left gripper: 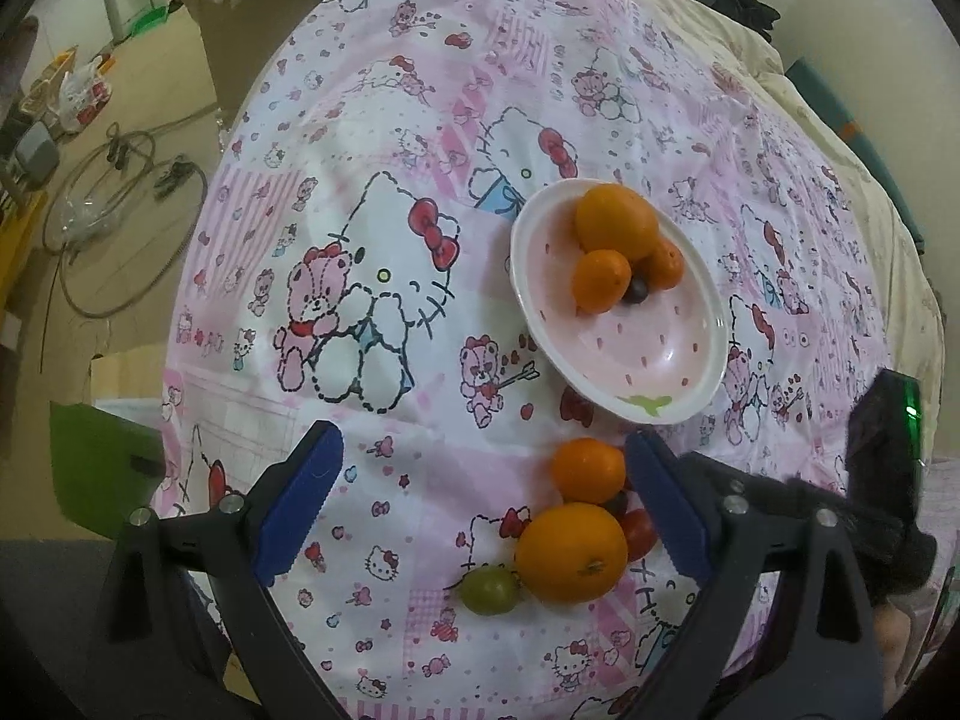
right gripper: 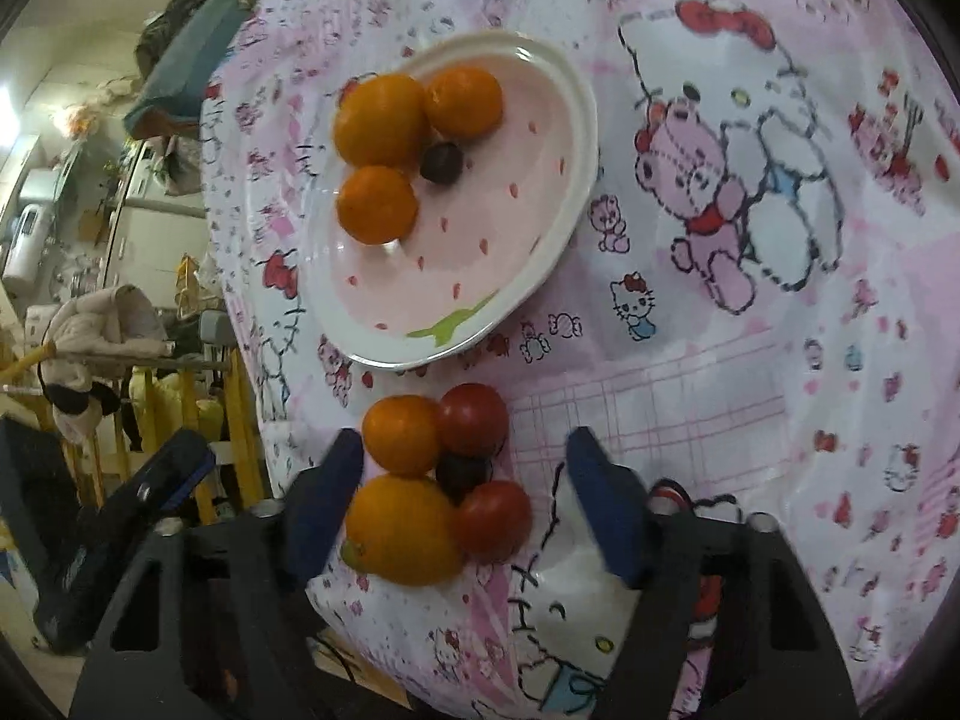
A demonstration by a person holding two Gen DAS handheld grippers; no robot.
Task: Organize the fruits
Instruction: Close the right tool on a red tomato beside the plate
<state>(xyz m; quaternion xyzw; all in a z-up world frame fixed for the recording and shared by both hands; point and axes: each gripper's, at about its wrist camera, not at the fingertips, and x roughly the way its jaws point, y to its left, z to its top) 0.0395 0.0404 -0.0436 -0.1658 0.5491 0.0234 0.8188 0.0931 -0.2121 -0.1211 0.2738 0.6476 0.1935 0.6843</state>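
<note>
A pink strawberry-pattern plate holds three oranges and a dark grape. On the cloth in front of it lies a loose pile: a large orange, a small orange, a dark grape, two red tomatoes and a green tomato. My left gripper is open and empty, the pile by its right finger. My right gripper is open around the pile, touching nothing clearly.
A Hello Kitty cloth covers the table. The floor with cables lies beyond the left edge. The right gripper's body shows at the right of the left wrist view. Furniture and clothes stand beyond the table edge.
</note>
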